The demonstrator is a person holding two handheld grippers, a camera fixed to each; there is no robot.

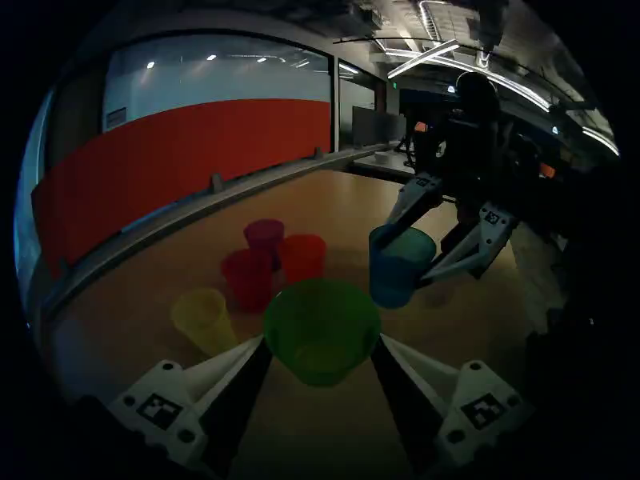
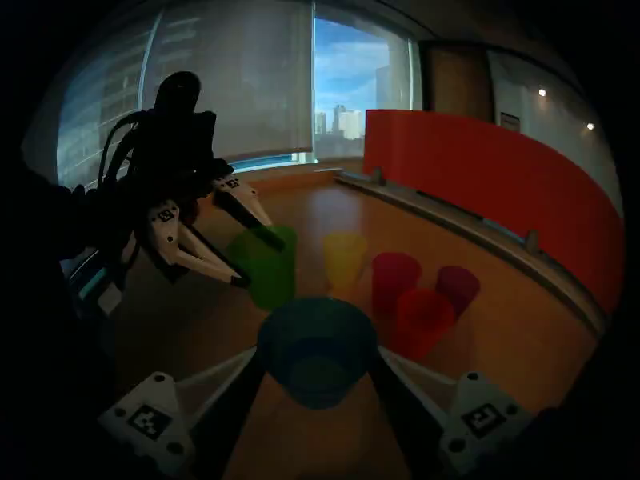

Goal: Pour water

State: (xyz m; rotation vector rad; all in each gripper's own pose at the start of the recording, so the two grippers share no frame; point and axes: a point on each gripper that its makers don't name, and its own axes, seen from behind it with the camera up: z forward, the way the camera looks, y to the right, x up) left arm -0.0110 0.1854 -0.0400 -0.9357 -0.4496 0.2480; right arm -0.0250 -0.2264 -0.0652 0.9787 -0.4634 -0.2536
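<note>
Wooden table [image 1: 336, 200]; left gripper [image 1: 320, 342] fingers [image 1: 228, 374] clamp translucent green cup [image 1: 322, 320]; right gripper [image 2: 316, 354] clamps blue cup [image 2: 316, 332].

Left gripper [image 1: 320, 344], right gripper [image 2: 316, 352]: white finger mounts [image 1: 472, 388], black inner pads [image 1: 240, 392], square black-and-white marker tags [image 1: 160, 410] (one per finger), dark screws [image 1: 186, 436]; black cables [image 2: 116, 140] on left one.

left gripper view: sits low right behind the left gripper [image 1: 320, 342], staring along the table [image 1: 344, 200] at the red wall panel [image 1: 184, 152]; green cup [image 1: 322, 328] super close.
right gripper view: same deal behind the right gripper [image 2: 318, 352], facing the windows [image 2: 352, 88]; blue cup [image 2: 316, 360] up close.
overlap: both catch those two cups, the loose cup cluster [image 1: 264, 264], table, red panel, and each other's gripper farther off.
</note>
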